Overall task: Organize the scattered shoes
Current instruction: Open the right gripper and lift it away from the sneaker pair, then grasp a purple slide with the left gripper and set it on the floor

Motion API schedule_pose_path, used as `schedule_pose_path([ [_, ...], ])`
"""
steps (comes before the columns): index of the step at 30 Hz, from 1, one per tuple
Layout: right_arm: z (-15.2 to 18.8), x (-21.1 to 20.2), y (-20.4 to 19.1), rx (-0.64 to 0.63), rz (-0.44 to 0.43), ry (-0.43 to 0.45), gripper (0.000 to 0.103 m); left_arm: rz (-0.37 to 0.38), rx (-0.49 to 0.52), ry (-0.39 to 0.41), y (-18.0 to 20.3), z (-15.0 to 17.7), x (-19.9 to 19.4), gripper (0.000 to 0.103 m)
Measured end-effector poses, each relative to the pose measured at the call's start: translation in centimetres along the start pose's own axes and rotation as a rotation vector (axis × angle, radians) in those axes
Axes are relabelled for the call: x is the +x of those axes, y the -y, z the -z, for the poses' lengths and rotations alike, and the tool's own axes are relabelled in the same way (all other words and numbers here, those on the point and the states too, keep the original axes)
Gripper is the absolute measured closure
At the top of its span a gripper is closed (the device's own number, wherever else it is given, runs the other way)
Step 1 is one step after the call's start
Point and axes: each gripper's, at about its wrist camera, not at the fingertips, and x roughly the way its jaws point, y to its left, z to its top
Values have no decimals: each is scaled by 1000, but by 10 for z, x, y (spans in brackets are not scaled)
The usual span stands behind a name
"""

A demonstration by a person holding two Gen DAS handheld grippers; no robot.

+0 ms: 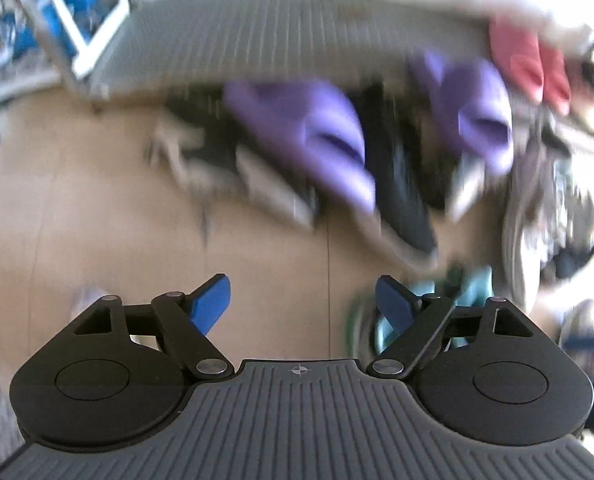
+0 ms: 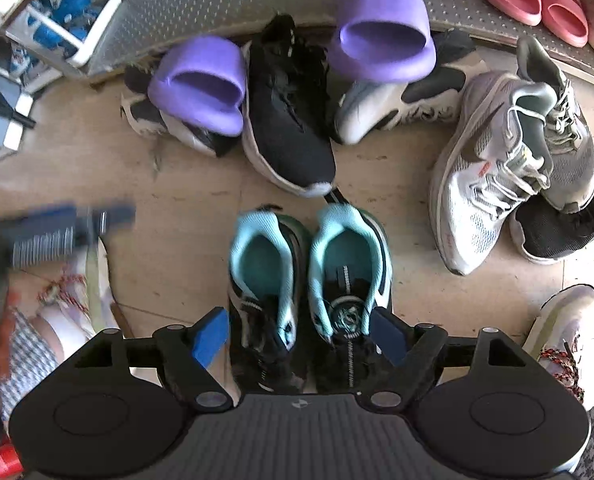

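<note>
Teal sneakers (image 2: 309, 272) paired between right gripper's (image 2: 301, 338) spread jaws, left gripper (image 1: 303, 304) spread, empty

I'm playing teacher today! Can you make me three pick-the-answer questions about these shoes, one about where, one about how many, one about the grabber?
1. Where are the teal sneakers?
A. On the metal ledge
B. Side by side on the floor, right in front of the right gripper
C. Under the purple slides

2. How many purple slides show?
A. One
B. Two
C. Four

3. How does the right gripper stand?
A. Open, holding nothing
B. Shut on a pink slide
C. Shut on a lace

Answers:
1 B: the pair sits together just beyond the blue fingertips.
2 B: one purple slide lies left of the black sneaker, another right of it.
3 A: its fingers are wide apart.
</note>
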Motion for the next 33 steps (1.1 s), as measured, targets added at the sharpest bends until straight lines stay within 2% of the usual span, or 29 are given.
schedule_pose_path([
  [1, -2, -3, 3, 9, -9, 7, 22, -23, 13, 11, 4, -28, 14, 18],
  [5, -8, -8, 20, 66, -31, 14, 21, -54, 24, -38, 9, -71, 54, 17],
  [8, -10, -8, 35, 128, -38, -2, 21, -55, -22, -108, 9, -92, 87, 17],
  [10, -11, -9, 39, 146, -42, -5, 21, -94, -33, -172, 11, -97, 109, 18],
  [11, -11, -10, 40, 153, -44, -6, 21, -90, -56, -177, 9, -96, 113, 22],
  [14, -12, -13, 37, 148, -58, -4, 21, -77, -124, -188, 4, -92, 122, 56],
  [17, -12, -17, 29, 121, -68, 10, 21, -79, -135, -163, 3, -86, 119, 64],
  [18, -13, -18, 26, 113, -70, 17, 20, -76, -106, -94, 2, -73, 102, 67],
  [22, -12, -21, 18, 82, -70, 43, 20, -34, -76, 3, -10, -52, 50, 70],
  [25, -11, -22, 9, 52, -59, 56, 20, 0, -123, 66, -29, -17, 2, 70],
  [27, -11, -22, 3, 35, -55, 63, 20, 26, -209, 75, -46, 24, -25, 70],
  [28, -9, -22, -1, 23, -54, 66, 20, 34, -228, 67, -52, 36, -26, 70],
  [29, -8, -22, -5, 12, -54, 69, 20, 13, -250, 15, -60, 55, -19, 70],
  [31, -4, -20, -12, -11, -52, 68, 20, -30, -294, -89, -77, 93, -4, 63],
  [32, -2, -19, -14, -23, -47, 62, 20, -84, -282, -192, -83, 103, 6, 59],
  [33, 0, -17, -17, -35, -42, 55, 20, -138, -268, -295, -90, 114, 16, 48],
])
